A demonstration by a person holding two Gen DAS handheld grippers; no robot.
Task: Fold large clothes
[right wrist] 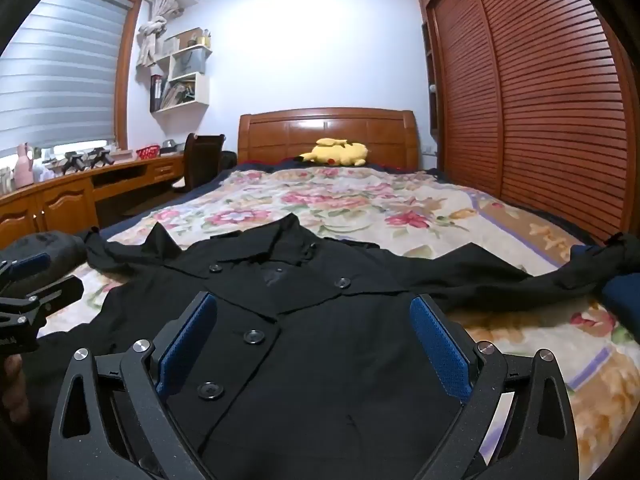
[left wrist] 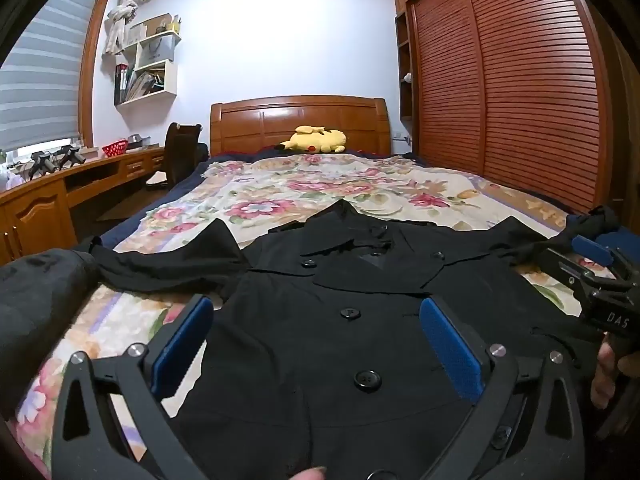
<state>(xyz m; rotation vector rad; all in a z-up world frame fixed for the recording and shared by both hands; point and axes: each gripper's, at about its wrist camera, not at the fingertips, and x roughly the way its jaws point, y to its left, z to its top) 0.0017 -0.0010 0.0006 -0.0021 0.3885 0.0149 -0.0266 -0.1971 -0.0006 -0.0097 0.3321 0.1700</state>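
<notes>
A large black double-breasted coat (left wrist: 320, 320) lies face up on the floral bedspread (left wrist: 312, 192), collar toward the headboard, both sleeves spread out sideways. My left gripper (left wrist: 316, 312) is open and empty, hovering above the coat's lower front. My right gripper (right wrist: 314, 312) is open and empty too, above the coat (right wrist: 320, 360) a little further right. The right gripper also shows at the right edge of the left wrist view (left wrist: 592, 264); the left one shows at the left edge of the right wrist view (right wrist: 32, 280).
A yellow plush toy (left wrist: 316, 140) lies by the wooden headboard (left wrist: 300, 120). A louvred wardrobe (left wrist: 520, 80) lines the right side. A wooden desk (left wrist: 60, 184) with a chair (left wrist: 180, 152) runs along the left. A dark bundle (left wrist: 36, 296) sits at the bed's near left.
</notes>
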